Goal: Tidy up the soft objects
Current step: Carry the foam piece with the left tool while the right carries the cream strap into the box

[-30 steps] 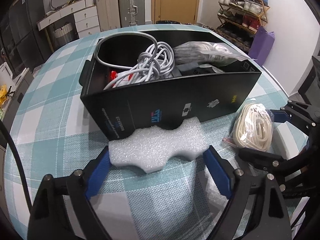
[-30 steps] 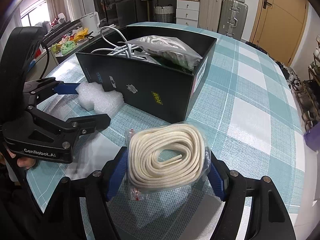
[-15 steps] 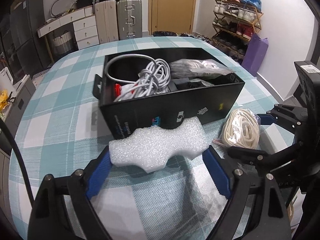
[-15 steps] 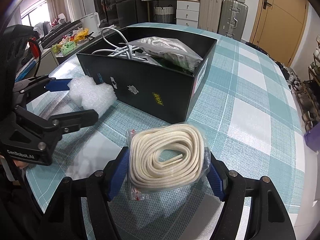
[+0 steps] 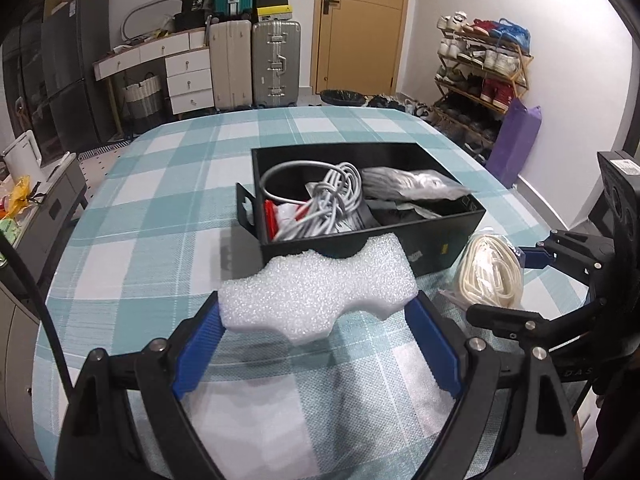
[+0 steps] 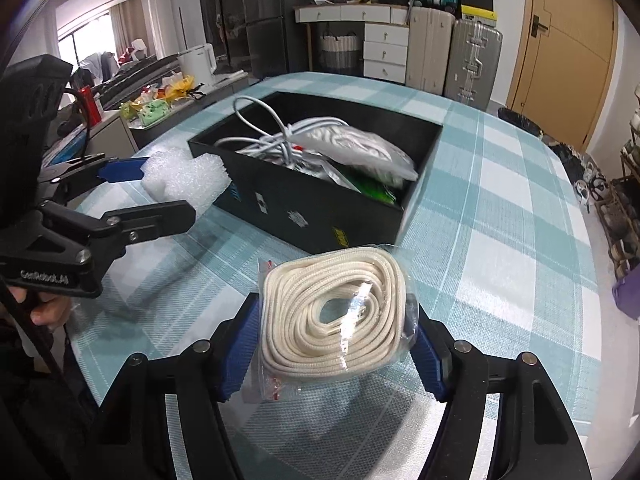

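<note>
On the teal checked tablecloth [image 5: 160, 208] stands my black box [image 5: 436, 240], holding a tangle of white cable [image 5: 332, 196] and a grey bagged bundle [image 5: 404, 182]. My left gripper [image 5: 318, 312] clamps the white foam block [image 5: 320, 292] before the box; my right gripper [image 6: 334, 320] clamps the bagged cream rope coil [image 6: 332, 316] beside it

White walls, wood door [image 5: 362, 24], suitcases [image 5: 256, 64], shoe rack [image 5: 482, 68].

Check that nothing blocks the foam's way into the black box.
Only the box's near wall lies between the foam block and its interior. Inside, white cables and a bagged item crowd the landing space.
</note>
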Demonstrator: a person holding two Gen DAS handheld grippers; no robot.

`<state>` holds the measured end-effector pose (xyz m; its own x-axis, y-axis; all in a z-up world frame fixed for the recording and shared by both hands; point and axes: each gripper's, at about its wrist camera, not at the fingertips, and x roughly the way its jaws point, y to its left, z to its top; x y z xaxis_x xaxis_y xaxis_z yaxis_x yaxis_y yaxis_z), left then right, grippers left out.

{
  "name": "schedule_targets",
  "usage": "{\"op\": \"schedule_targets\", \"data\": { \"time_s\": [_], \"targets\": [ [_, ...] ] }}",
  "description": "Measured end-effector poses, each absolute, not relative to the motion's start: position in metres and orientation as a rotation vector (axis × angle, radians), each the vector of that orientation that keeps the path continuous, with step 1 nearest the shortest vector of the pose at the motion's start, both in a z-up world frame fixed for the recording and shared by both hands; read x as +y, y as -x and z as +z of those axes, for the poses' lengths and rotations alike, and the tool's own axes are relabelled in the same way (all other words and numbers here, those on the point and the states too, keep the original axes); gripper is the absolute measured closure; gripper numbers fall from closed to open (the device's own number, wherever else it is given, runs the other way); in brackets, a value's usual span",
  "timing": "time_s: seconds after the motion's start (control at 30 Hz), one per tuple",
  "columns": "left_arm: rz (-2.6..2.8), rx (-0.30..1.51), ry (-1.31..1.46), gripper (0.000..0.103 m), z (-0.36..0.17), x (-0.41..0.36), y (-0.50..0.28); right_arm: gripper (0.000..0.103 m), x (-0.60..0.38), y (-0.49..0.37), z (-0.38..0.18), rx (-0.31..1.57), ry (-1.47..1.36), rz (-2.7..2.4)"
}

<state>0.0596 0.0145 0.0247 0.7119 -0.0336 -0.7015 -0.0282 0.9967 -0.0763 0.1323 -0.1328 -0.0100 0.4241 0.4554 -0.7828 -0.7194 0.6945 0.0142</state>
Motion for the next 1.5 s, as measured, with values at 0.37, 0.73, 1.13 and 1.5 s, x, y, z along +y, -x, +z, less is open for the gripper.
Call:
{"op": "schedule_targets", "data": {
  "time_s": [0.37,0.73,1.13,1.5],
  "targets": [
    [0.017,0.729,0.079,0.014,0.042,0.023,-0.055,0.035,-0.134,-0.119,0.022,0.76,0.311,0.786],
    [0.013,0.688,0.071,0.014,0.056,0.024,-0.06,0.035,-0.138,-0.11,0.047,0.669,0.246,0.793],
    [0.01,0.66,0.069,0.014,0.065,0.029,-0.072,0.035,-0.134,-0.122,0.064,0.636,0.183,0.755],
    [0.0,0.658,0.045,0.014,0.07,0.031,-0.101,0.035,-0.119,-0.155,0.065,0.655,0.154,0.747]
  ]
}}
